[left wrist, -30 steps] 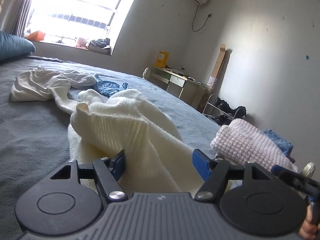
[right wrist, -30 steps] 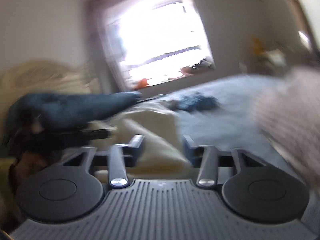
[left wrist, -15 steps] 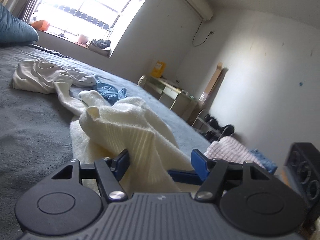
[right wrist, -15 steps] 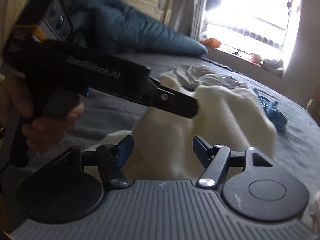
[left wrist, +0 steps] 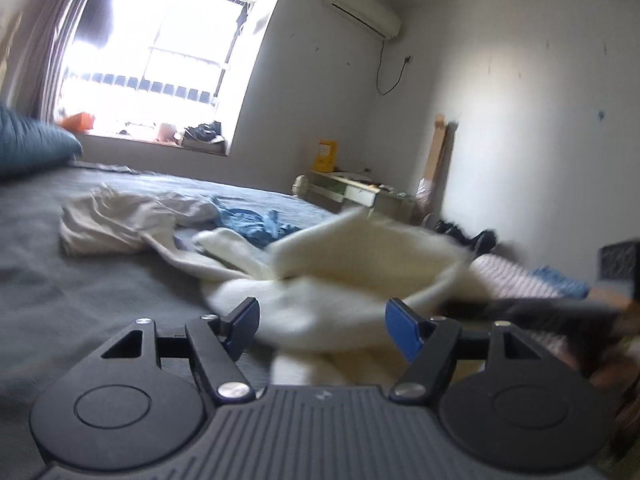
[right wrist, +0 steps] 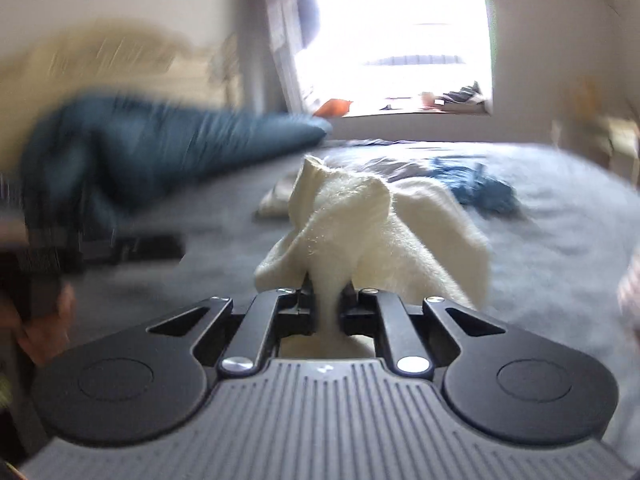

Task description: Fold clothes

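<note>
The cream knit garment (right wrist: 360, 220) sits pinched in my right hand-held gripper (right wrist: 326, 304), its jaws pressed together on a bunched fold that stands up in a peak just ahead of them. My left hand-held gripper (left wrist: 322, 318) is spread, its blue pads (left wrist: 402, 330) standing either side of the same cream cloth without pressing on it; I hold nothing there yet. From the left wrist view the garment lies crumpled on the grey bed (left wrist: 80, 280), one flap lifted and blurred toward the right, where my right gripper's dark body shows at the edge of the picture.

Farther out on the bed lie a pale beige garment (left wrist: 120, 220), loosely heaped, and a small blue garment (left wrist: 256, 226) just beside it, both unfolded. To the right, near the bed's edge, a pink-and-white knit piece (left wrist: 516, 280) looks rolled or folded, with something blue behind it; I judge these to be finished items, though the blur leaves me unsure.

So I reckon the work is partly done: perhaps one or two pieces put away, this cream one only just taken up and not yet spread flat, and two more waiting. It still needs a second grip, a flattening and its folds.
</note>
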Demonstrator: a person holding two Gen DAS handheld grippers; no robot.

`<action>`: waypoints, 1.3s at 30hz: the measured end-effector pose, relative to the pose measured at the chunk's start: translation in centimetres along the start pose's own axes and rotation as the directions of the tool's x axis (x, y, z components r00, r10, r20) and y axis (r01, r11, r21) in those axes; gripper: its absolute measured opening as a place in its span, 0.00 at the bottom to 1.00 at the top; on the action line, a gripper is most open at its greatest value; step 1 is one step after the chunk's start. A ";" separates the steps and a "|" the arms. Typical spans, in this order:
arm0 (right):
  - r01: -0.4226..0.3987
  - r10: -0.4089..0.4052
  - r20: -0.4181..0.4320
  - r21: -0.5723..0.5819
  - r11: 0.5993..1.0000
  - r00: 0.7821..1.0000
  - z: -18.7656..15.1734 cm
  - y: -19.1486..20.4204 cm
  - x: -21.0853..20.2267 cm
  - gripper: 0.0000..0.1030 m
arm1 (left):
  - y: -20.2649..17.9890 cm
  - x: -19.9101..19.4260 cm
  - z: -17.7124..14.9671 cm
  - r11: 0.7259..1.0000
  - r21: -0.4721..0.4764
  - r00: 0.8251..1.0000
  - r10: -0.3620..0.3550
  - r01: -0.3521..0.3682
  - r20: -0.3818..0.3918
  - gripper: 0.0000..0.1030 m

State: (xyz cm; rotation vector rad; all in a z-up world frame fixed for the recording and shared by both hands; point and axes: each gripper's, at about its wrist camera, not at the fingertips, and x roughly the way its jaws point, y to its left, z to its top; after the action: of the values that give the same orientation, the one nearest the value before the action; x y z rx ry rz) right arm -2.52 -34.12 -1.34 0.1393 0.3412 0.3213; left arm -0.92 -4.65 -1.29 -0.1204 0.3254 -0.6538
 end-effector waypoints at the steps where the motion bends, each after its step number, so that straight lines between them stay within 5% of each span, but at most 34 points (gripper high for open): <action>1: 0.002 -0.004 0.023 0.062 0.998 1.000 0.2 -1.3 -1.2 0.07 | -0.1 0.2 0.2 1.000 0.016 1.000 0.010 -0.010 -0.006 0.69; 9: 0.006 -0.045 0.109 0.333 0.943 0.993 -3.1 -7.2 -5.0 0.07 | -2.9 4.1 1.4 0.987 0.154 0.996 0.055 -0.045 -0.064 0.69; 22: -0.073 0.020 0.179 0.300 0.951 0.984 -6.0 -6.4 -6.6 0.07 | -8.5 6.3 1.9 0.960 0.276 0.997 -0.034 0.051 -0.065 0.70; 26: -0.076 0.016 0.180 0.333 0.940 0.984 -6.5 -7.1 -6.2 0.07 | -11.4 7.0 0.4 0.881 0.442 0.984 -0.135 0.172 -0.114 0.71; 31: -0.133 0.043 0.209 0.437 0.890 0.977 -6.7 -9.7 -6.2 0.07 | -13.7 9.7 -2.6 0.724 0.676 0.988 -0.055 0.139 -0.144 0.71; 37: -0.187 0.075 0.242 0.482 0.856 0.967 -5.9 -12.2 -5.6 0.07 | -12.7 13.4 -2.6 0.702 0.710 0.987 0.071 0.054 -0.146 0.69; 39: -0.195 0.082 0.250 0.471 0.861 0.965 -5.3 -12.4 -5.3 0.07 | -12.4 14.6 -2.2 0.716 0.697 0.985 0.080 0.048 -0.150 0.56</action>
State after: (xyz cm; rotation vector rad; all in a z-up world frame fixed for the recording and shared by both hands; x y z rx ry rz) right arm -5.52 -47.10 -6.96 0.7039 0.1833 0.3530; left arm 2.07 -23.39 -4.55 0.6808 0.2211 -0.7347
